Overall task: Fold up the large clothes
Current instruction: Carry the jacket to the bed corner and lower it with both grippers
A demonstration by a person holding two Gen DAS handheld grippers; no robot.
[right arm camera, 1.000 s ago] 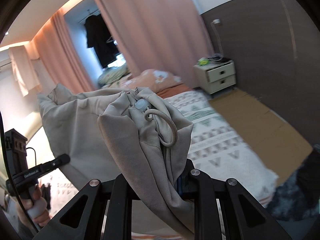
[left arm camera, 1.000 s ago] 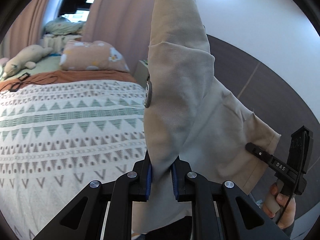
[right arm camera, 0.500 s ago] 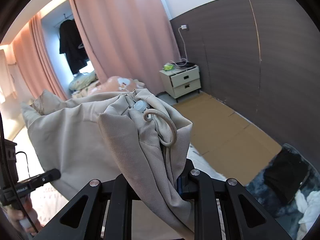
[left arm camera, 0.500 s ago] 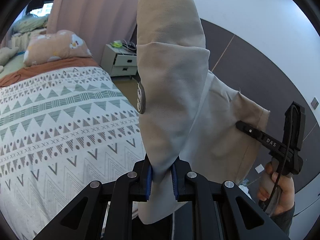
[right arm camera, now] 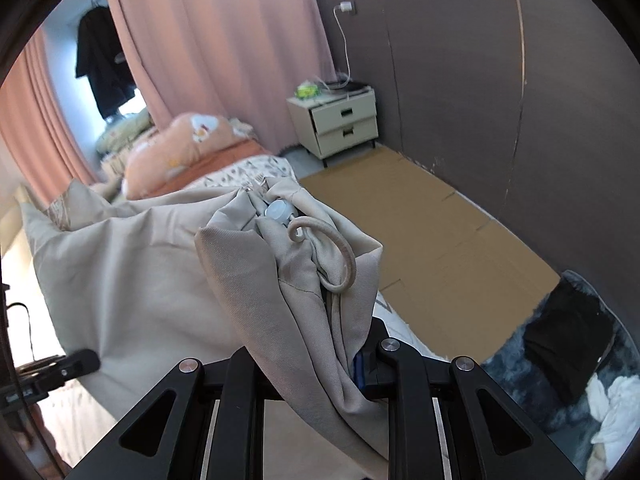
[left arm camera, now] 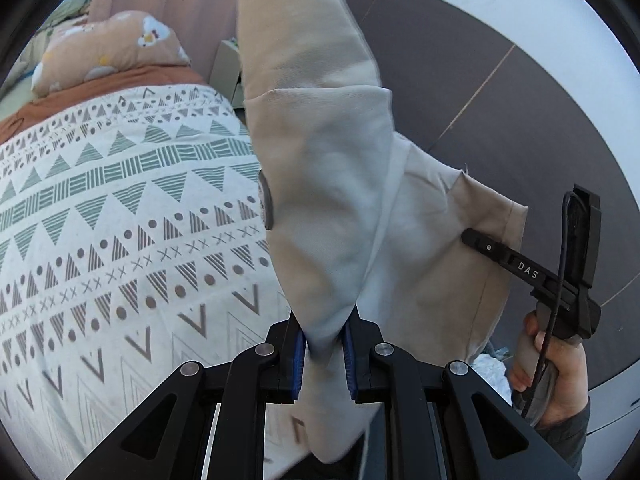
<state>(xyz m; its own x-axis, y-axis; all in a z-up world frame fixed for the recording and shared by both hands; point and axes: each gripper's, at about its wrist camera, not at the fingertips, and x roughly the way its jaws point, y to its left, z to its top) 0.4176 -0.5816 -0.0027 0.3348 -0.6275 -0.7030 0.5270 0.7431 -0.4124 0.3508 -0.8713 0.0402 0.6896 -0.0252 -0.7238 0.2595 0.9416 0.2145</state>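
Both grippers have swung rightward over the last second, away from the bed (left arm camera: 120,208) toward the nightstand (right arm camera: 336,120) and dark wall. The left gripper (left arm camera: 323,354) pinches one edge of the beige garment (left arm camera: 320,160) while the right gripper (right arm camera: 320,356) clamps a bunched part by its cord loop (right arm camera: 332,252), the cloth hanging between them in the air. This looks like the spreading-out step; next, draw the grippers apart and lay it flat on the bed.

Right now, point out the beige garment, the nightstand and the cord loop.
beige garment (left arm camera: 340,184): left wrist view, broad hanging panel above the tool.
nightstand (right arm camera: 344,122): right wrist view, its drawer fronts.
cord loop (right arm camera: 346,256): right wrist view, outer curve of the loop.
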